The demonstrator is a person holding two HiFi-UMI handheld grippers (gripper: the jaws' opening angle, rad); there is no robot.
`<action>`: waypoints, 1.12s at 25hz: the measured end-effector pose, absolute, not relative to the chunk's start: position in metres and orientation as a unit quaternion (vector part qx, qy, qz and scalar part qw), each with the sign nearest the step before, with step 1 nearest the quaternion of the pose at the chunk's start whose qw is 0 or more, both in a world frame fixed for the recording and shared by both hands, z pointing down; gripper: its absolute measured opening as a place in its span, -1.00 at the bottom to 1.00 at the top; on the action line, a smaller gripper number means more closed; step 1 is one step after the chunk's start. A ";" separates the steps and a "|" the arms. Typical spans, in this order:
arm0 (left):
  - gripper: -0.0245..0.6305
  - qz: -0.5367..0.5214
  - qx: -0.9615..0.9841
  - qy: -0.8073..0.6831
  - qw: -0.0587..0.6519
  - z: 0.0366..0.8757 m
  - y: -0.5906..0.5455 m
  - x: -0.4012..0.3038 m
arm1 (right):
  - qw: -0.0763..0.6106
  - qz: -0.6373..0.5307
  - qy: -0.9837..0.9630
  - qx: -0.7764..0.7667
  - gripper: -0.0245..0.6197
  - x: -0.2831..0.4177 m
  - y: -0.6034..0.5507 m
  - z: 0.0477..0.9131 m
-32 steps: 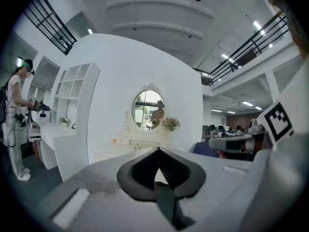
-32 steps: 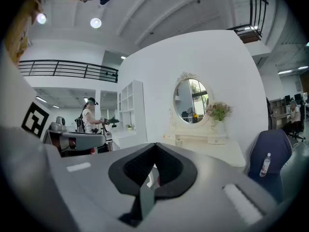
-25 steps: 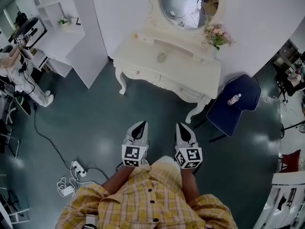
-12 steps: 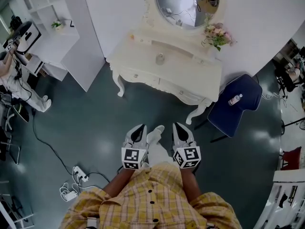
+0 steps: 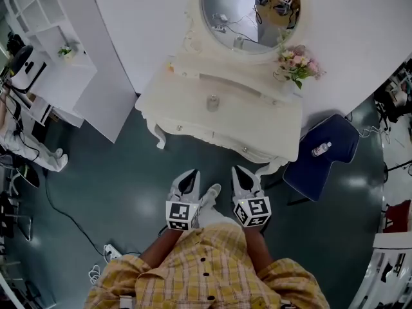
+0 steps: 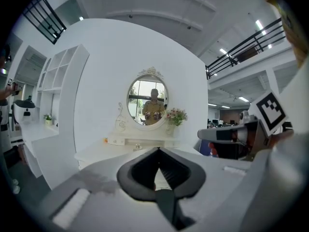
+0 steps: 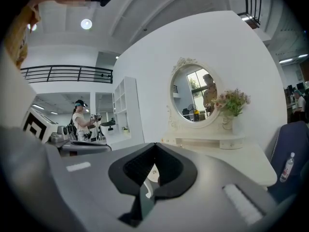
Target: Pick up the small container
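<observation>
The small container (image 5: 212, 102), a little clear jar, stands in the middle of the cream dressing table (image 5: 187, 118), and it is far ahead of both grippers. In the left gripper view the small container (image 6: 137, 147) is a tiny shape on the table (image 6: 104, 153) under the mirror. My left gripper (image 5: 187, 181) and right gripper (image 5: 243, 177) hang side by side over the dark floor, short of the table's front edge. Both are shut with nothing in them; the left gripper (image 6: 158, 151) and right gripper (image 7: 155, 146) each show closed tips.
An oval mirror (image 5: 248, 8) and a vase of pink flowers (image 5: 297, 63) stand at the table's back. A blue chair (image 5: 325, 163) with a bottle (image 5: 320, 149) on it stands to the right. White shelves (image 5: 51, 56) are at the left, a power strip (image 5: 109, 252) on the floor.
The person has walked toward the dressing table, so it has come nearer to the grippers. A foot has come forward between the grippers. Both stay shut and side by side.
</observation>
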State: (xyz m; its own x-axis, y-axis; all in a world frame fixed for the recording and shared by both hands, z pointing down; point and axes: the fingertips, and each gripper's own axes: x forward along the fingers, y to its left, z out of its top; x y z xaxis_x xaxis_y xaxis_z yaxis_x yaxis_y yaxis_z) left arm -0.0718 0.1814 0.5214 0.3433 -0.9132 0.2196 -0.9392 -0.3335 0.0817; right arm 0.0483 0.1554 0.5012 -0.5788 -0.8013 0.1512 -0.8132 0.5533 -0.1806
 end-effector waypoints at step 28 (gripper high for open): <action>-0.93 0.115 0.814 -0.556 0.123 0.557 -0.105 -0.065 | 0.057 0.130 -0.875 0.463 -0.92 0.048 -0.119 0.531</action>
State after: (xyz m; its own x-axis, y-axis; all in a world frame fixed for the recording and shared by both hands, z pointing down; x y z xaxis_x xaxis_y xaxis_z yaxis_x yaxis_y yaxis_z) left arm -0.0653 -0.1046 0.5570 0.3543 -0.8772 0.3239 -0.9338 -0.3502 0.0730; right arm 0.0477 -0.1187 0.5306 -0.5644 -0.7957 0.2197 -0.8253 0.5370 -0.1748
